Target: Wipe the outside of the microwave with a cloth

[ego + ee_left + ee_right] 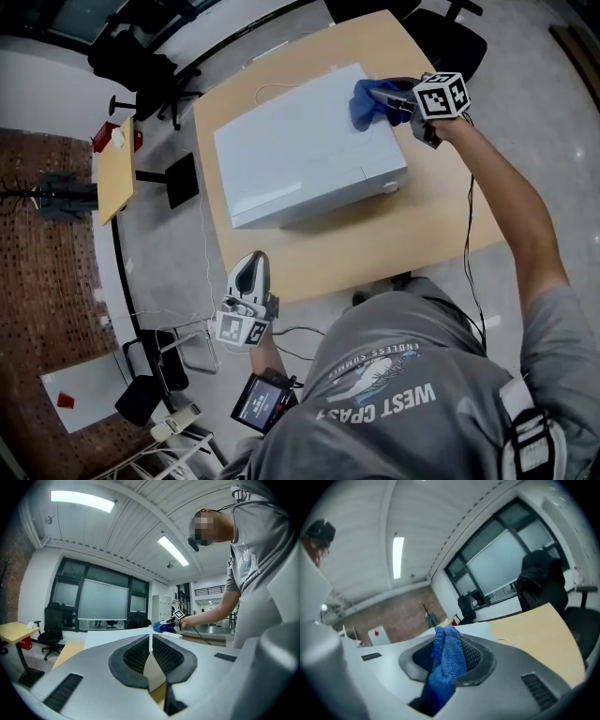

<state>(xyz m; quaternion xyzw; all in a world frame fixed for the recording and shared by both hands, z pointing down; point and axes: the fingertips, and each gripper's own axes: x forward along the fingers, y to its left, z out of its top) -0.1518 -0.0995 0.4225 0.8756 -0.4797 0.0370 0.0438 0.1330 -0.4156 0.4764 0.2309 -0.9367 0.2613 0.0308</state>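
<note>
A white microwave (300, 155) lies on a light wooden table (394, 234). A blue cloth (366, 108) rests on its top at the far right corner, and my right gripper (382, 94) is shut on it. In the right gripper view the cloth (447, 660) fills the gap between the jaws and hangs down. My left gripper (251, 261) hovers off the table's near edge, shut and holding nothing. In the left gripper view the jaws (150, 639) meet, and past them lie the microwave's top (112, 634), the cloth (161, 628) and the right gripper (174, 619).
A thin white cable (267, 89) runs on the table behind the microwave. Black office chairs (131, 56) stand at the far left and another (450, 37) beyond the table. A small wooden side table (115, 169) stands at the left. A handheld screen (262, 401) hangs at the person's waist.
</note>
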